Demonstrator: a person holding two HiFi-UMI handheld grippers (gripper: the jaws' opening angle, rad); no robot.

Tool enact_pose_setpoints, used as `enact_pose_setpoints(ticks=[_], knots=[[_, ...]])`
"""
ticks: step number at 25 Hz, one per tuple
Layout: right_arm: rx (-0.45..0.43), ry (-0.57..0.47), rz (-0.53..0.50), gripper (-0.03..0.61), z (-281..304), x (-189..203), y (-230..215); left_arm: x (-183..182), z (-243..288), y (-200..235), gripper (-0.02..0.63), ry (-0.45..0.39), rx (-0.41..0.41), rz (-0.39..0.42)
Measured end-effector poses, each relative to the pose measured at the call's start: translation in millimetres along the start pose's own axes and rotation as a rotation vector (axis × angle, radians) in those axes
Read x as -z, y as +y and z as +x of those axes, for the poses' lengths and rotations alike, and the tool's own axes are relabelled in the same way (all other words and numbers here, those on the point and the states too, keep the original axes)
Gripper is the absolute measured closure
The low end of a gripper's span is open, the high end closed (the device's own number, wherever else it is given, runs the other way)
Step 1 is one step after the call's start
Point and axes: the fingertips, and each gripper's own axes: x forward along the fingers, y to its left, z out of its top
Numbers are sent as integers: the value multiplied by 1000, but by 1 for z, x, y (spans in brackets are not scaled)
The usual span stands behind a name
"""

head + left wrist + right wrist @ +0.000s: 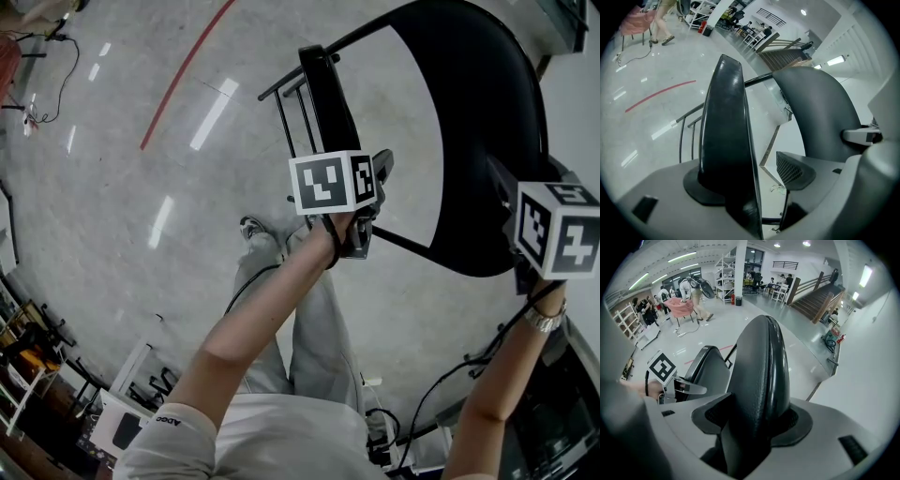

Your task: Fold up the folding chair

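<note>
- On the glossy grey floor [122, 216] ahead of the person stood the black folding chair [497, 84]. Its seat [323, 89] was tipped up on edge, its long axis running away from the left gripper [367, 211].
- At the seat's near edge the left gripper's jaws stood wide. One pad lay against the seat's face, and the other pad [794, 168] sat clear of it.
- On the rim of the curved backrest [478, 234] the right gripper [511, 220] had its jaws clamped, with the rim rising edge-on between both pads.
- Seat and backrest stood apart, with thin metal tubes [284, 122] beside the seat.
</note>
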Motion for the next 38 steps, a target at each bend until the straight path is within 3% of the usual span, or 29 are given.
enact_pose_setpoints(ticks=[9, 15, 18, 22, 25, 28, 32, 36, 38], knots=[[28, 6, -5, 330, -1, -2, -2, 1, 28, -19, 264, 10, -80, 51], [65, 14, 12, 330, -19, 7, 0, 7, 43, -40, 264, 31, -82, -4], [72, 18, 31, 330, -21, 15, 1, 17, 55, -44, 297, 38, -112, 93], [84, 21, 34, 330, -20, 17, -3, 24, 74, -59, 299, -52, -104, 177], [97, 21, 38, 330, -21, 17, -1, 24, 82, -61, 299, -64, -108, 167], [94, 27, 53, 330, -16, 24, -3, 27, 90, -59, 315, -14, -119, 185], [82, 30, 75, 330, -13, 30, -4, 32, 89, -58, 318, -2, -71, 195], [63, 28, 82, 331, -12, 28, -2, 34, 79, -57, 318, 39, -11, 297], [61, 25, 85, 331, -16, 27, 0, 34, 74, -61, 318, 41, 42, 305]])
